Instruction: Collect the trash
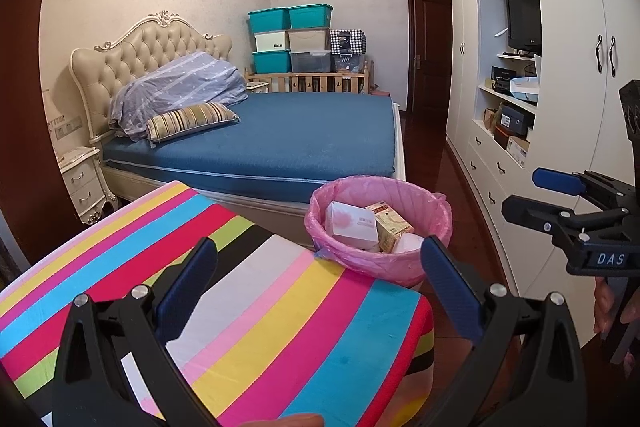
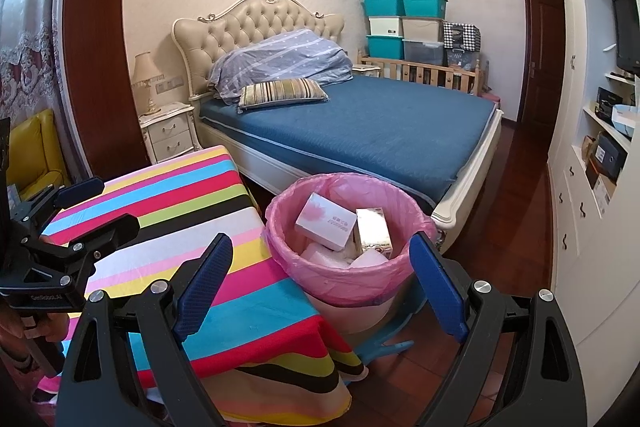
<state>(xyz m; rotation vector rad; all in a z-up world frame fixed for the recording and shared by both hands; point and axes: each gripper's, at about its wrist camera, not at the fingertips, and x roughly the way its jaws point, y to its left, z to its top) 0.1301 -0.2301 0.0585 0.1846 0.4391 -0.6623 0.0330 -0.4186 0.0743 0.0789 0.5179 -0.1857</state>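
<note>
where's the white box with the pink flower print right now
In both wrist views the white box lies inside the pink-lined bin, left of the yellow box, beside the striped table.

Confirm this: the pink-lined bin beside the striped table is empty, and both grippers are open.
Not quite. The bin already holds boxes, as the right wrist view shows. It does stand beside the striped table, and the left gripper and right gripper are open.
</note>
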